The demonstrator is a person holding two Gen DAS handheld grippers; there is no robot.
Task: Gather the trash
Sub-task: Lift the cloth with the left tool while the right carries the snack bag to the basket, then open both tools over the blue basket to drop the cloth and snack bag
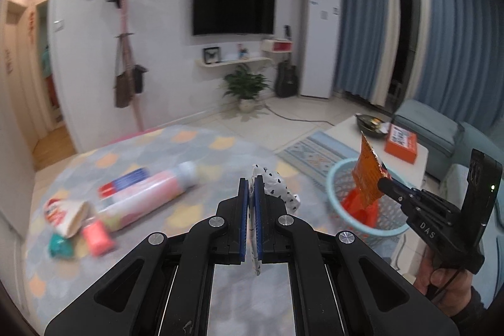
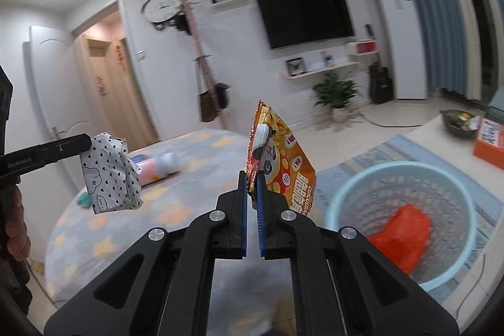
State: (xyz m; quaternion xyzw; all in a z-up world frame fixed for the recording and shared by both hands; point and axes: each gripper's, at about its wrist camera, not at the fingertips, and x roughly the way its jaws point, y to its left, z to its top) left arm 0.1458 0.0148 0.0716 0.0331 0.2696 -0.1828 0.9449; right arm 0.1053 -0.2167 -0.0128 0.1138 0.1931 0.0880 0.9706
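1. Clearly, the left hand-held gripper is clenched on a white spotted wrapper, lifted off the bench.
2. The right hand-held gripper pinches an orange snack bag by its edge, just beside the blue basket, likely for dropping.

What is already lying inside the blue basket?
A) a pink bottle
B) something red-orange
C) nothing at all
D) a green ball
B: through the basket rim you can see a red-orange crumpled thing on its bottom, while the pink bottle lies back on the round table.
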